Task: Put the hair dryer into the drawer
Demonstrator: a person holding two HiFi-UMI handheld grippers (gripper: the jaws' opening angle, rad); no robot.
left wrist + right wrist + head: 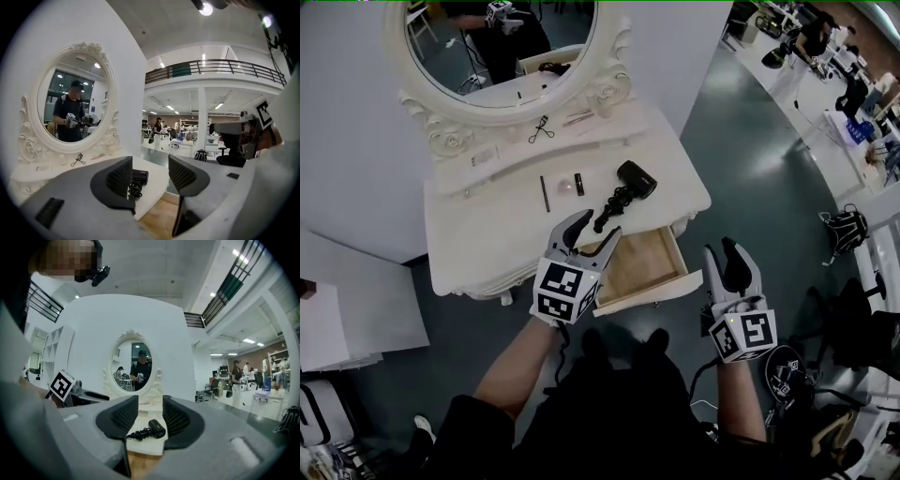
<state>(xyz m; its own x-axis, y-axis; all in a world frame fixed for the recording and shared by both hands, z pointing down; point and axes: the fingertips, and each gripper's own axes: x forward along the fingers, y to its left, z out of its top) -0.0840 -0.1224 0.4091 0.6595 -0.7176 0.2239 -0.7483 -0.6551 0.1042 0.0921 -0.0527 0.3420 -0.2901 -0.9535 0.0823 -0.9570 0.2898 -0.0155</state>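
The left tongs (600, 223) (150, 171) stand open, their two dark ribbed pads well apart with nothing gripped between them. From the head view they hover over the back left corner of the open drawer (652, 292), and their tips reach the front edge of the desk (487, 225). The left gripper view shows the hair dryer (139, 177) lying just beyond the pads, in line with the gap and not touched.

The right tongs (720, 248) (151, 413) are also open and hold nothing. They hang over the dark floor just to the right of the drawer front. Through their gap, the right gripper view shows the hair dryer (152, 428) further off on the desk.

The hair dryer (633, 178) is black. It lies on the white desk top near the front right, not in the drawer. Its barrel points toward the back right, and its bunched cord trails toward the front edge, just behind the drawer. The drawer is pulled out below it, showing a pale wooden floor (154, 220) (140, 465).

Further back on the desk lie a thin dark stick (545, 193), a small pink item (565, 187) and a small dark item (578, 184), close together. A black eyelash curler (542, 128) lies on a raised ledge below the mirror (609, 89). The mirror is oval in an ornate white frame, and it reflects the person in dark clothes holding the tongs. A dark backpack (844, 230) sits on the floor well to the right.
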